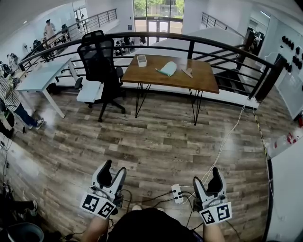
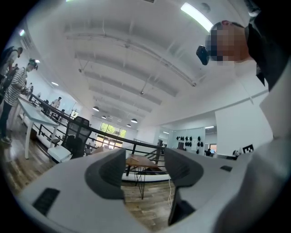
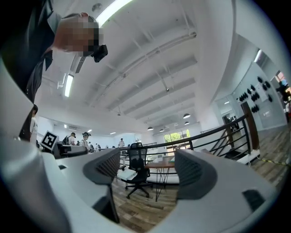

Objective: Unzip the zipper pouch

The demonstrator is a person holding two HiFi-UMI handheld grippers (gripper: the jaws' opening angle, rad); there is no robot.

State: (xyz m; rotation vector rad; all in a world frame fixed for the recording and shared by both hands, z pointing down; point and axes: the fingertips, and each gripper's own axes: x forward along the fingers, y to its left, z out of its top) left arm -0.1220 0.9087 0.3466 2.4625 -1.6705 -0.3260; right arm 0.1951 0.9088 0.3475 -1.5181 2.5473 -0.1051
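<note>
1. Open-plan office, wood plank floor.
2. Black mesh office chair, wooden bench, white desk.
3. Black railing; people standing beyond it.
4. Ceiling strip lights, glass doors at the far end.

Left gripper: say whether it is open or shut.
Open. The left gripper shows its jaws apart, with only the distant table seen between them.

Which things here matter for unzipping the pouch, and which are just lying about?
For the job: pouch, table under it, left tool, right tool, both open, empty.
Lying about: white tub, tan piece, chair, power strip.
</note>
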